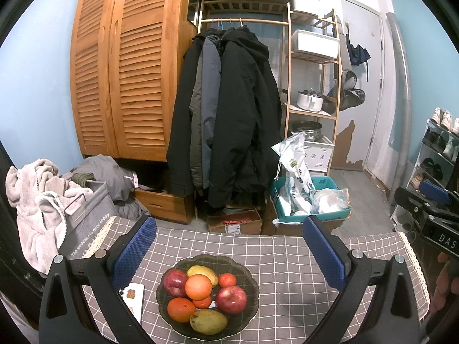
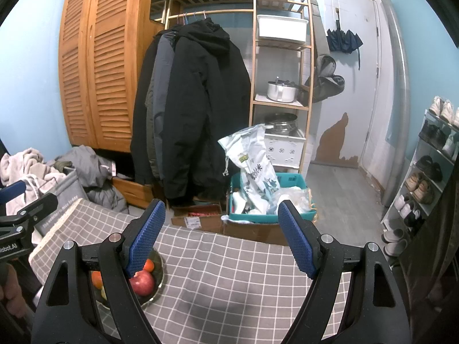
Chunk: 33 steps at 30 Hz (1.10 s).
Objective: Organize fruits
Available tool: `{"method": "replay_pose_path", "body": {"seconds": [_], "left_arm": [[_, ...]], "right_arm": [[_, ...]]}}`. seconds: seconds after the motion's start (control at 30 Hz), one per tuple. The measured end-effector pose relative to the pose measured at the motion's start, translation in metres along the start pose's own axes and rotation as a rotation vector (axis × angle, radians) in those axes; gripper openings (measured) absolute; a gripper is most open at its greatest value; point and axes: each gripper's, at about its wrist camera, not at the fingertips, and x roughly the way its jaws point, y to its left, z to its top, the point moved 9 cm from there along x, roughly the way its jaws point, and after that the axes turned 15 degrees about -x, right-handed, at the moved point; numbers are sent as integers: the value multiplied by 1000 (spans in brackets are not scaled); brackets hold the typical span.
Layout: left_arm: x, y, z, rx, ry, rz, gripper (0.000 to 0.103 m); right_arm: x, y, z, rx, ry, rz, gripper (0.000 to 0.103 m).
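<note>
Presently, all the fruit I can see lies piled in the dark glass bowl (image 1: 207,296) on the checked cloth of the desk (image 1: 287,272): two red apples (image 1: 231,299), oranges (image 1: 198,287), two mangoes (image 1: 208,321) and small tangerines (image 1: 227,280). No fruit lies loose on the cloth in either view. A phone (image 1: 133,298) rests just left of the bowl.

My left fingers (image 1: 226,253) stand wide apart above the bowl, holding nothing. My right fingers (image 2: 222,238) are likewise spread wide and empty, over bare cloth to the right of the bowl, which shows only partly behind the left pad (image 2: 145,238).

Judgement: this arrangement fits two stages, either fruit gathered in the bowl with the work complete, or a full bowl awaiting sorting out onto the desk. The pictures do not settle which, so I name no next move. Any grasp here would need care: the fruit is stacked, round, and liable to roll.
</note>
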Motion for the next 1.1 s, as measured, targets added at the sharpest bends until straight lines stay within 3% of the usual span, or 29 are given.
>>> {"method": "replay_pose_path", "body": {"seconds": [0.43,1.1], "left_arm": [[-2,-2,0,7,-26,61,103],[-2,-2,0,-9,-14,47,103]], "right_arm": [[0,0,0,0,1,0,80],[0,-1,-1,-1,5,-3,80]]}}
